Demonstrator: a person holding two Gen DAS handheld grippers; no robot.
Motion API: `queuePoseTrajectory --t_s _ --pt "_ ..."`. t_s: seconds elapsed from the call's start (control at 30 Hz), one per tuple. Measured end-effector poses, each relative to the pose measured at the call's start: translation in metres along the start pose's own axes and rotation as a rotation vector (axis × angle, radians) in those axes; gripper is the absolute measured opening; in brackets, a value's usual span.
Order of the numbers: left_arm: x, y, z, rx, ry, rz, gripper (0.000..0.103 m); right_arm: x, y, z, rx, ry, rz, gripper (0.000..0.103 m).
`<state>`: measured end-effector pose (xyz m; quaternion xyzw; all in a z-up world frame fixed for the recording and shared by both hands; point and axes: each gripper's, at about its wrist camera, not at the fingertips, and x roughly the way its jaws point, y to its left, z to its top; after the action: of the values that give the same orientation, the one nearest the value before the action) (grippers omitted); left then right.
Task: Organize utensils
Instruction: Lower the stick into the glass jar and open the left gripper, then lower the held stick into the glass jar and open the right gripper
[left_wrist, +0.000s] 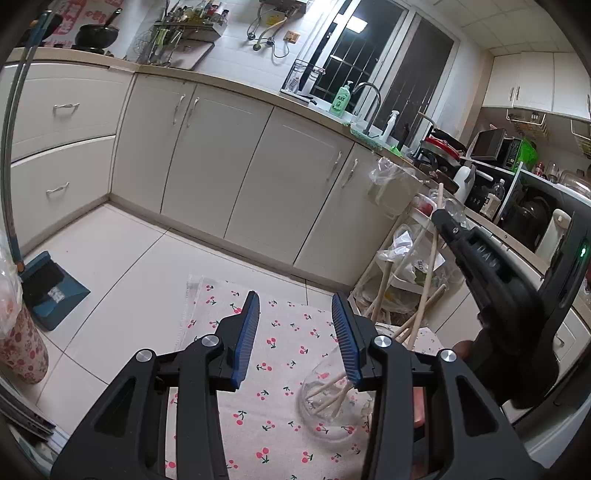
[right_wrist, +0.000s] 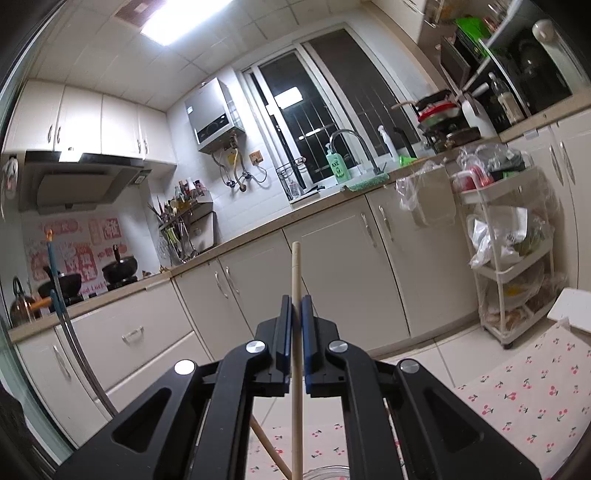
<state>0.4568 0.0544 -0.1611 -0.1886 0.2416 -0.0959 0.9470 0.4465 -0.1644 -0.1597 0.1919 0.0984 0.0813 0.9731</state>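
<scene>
A clear glass jar stands on the cherry-print cloth and holds several wooden chopsticks that lean out to the right. My left gripper is open and empty, above the cloth just left of the jar. My right gripper is shut on a wooden chopstick, held upright above the jar's rim. In the left wrist view the right gripper hangs above the jar with the chopstick running down toward it.
White base cabinets run along the far side. A dustpan and brush stand on the floor at the left. A white trolley with bags stands beside the table. A floral container is at the left edge.
</scene>
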Motion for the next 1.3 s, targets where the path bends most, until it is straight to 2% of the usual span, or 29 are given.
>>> queuePoseTrajectory --t_s 0.43,0.63,0.73,0.93,1.07,1.1,1.23,1.3 --pt "0.001 -0.004 -0.001 0.012 0.005 -0.002 0.039 -0.010 0.018 -0.013 -0.178 -0.092 -0.018 0.006" --pt "0.002 -0.003 -0.002 0.012 0.007 -0.001 0.039 -0.013 0.015 -0.014 -0.172 -0.084 -0.008 0.007" --pt "0.002 -0.002 -0.003 0.008 0.009 -0.001 0.039 -0.021 0.015 -0.016 -0.180 -0.092 -0.002 0.022" --pt "0.004 0.000 -0.004 0.008 0.010 0.006 0.039 -0.036 0.008 -0.008 -0.161 -0.079 0.006 0.024" --pt "0.005 0.001 -0.006 0.011 0.018 0.009 0.040 -0.067 -0.011 0.009 -0.100 -0.085 -0.025 0.037" --pt "0.005 0.000 -0.006 0.015 0.020 0.010 0.040 -0.075 -0.018 0.011 -0.082 -0.078 -0.033 0.037" --pt "0.000 -0.003 -0.011 0.026 0.030 0.017 0.041 -0.107 -0.056 0.014 -0.035 0.019 -0.096 0.042" --pt "-0.006 -0.004 -0.016 0.024 0.034 0.022 0.043 -0.121 -0.074 0.010 -0.030 0.073 -0.137 0.048"
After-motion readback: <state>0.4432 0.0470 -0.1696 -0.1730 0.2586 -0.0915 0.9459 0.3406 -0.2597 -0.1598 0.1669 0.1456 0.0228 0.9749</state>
